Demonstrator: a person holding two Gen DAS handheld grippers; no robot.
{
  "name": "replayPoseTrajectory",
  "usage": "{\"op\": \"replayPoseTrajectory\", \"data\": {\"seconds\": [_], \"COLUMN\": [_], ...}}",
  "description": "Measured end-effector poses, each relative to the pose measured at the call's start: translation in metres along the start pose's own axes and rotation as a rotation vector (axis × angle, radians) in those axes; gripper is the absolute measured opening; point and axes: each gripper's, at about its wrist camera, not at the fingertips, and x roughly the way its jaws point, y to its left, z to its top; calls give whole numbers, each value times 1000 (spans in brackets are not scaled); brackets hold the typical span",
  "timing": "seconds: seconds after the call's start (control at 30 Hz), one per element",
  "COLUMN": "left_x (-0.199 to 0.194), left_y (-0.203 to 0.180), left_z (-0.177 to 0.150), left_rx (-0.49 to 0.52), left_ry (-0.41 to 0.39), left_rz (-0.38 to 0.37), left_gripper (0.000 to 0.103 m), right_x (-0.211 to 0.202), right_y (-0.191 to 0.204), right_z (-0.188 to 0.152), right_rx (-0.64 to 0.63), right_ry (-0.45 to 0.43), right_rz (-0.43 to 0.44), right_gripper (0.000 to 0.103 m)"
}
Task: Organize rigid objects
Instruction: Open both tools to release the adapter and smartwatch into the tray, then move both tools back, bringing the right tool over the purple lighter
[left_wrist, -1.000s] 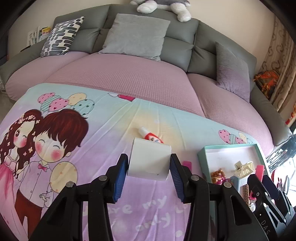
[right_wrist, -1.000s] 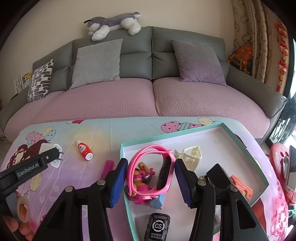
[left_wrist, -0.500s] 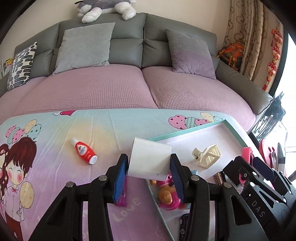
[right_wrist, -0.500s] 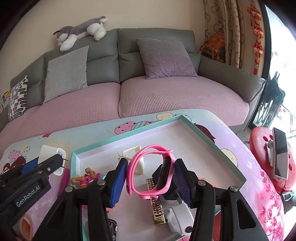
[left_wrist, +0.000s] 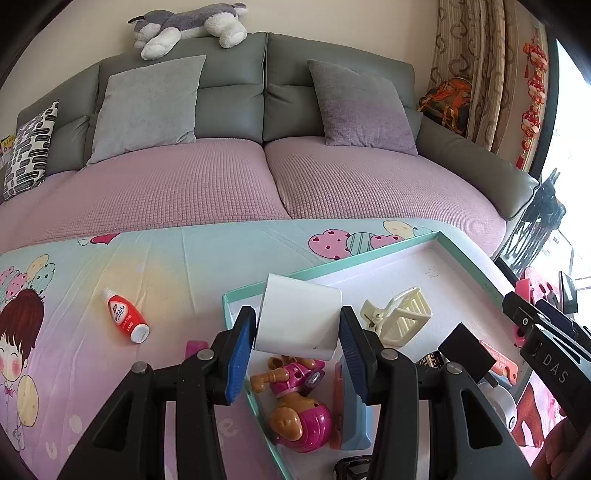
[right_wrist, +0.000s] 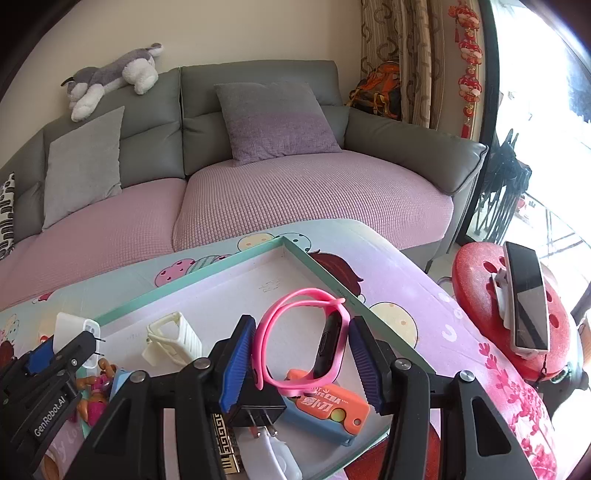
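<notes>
Left gripper (left_wrist: 297, 334) clamps a white charger (left_wrist: 299, 319) above the tray (left_wrist: 465, 254) – right gripper (right_wrist: 301, 360) pinches the pink smartwatch (right_wrist: 306, 339); dropping either could strike the hair clip (left_wrist: 397, 317)

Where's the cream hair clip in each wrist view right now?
Left wrist: hair clip lies in the tray, right of center, just right of the white charger that the left gripper holds.
Right wrist: hair clip lies at lower left in the tray, left of the right gripper and its pink band.
Shared landmark: plush husky on the sofa back.
</notes>
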Motion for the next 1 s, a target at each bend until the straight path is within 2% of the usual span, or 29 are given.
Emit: {"op": "replayPoseTrajectory", "data": {"seconds": [0.17,0.37,0.5,0.73,0.93,1.0], "left_x": [6,12,7,6,4,3], "left_y": [-8,-16,-17,-14,1,7], "left_z": [-1,-3,-2,0,3,4], "left_rx": [13,39,44,32,-19,-39], "left_ry": [3,23,2,17,51,68], "left_rz": [-7,-1,-5,6,33,50], "left_gripper": [48,48,48,48,52,59], "right_x": [9,21,22,22,18,16], "right_y": [-3,1,3,8,18,21], "right_z": [1,-4,-6,-5,-6,-7], "right_rx": [1,-19,-26,-44,-86,-98], "right_ry": [5,52,59,73,77,75], "right_rz": [-1,-2,1,-2,-8,-8], "right_gripper": [55,55,55,56,68,80]}}
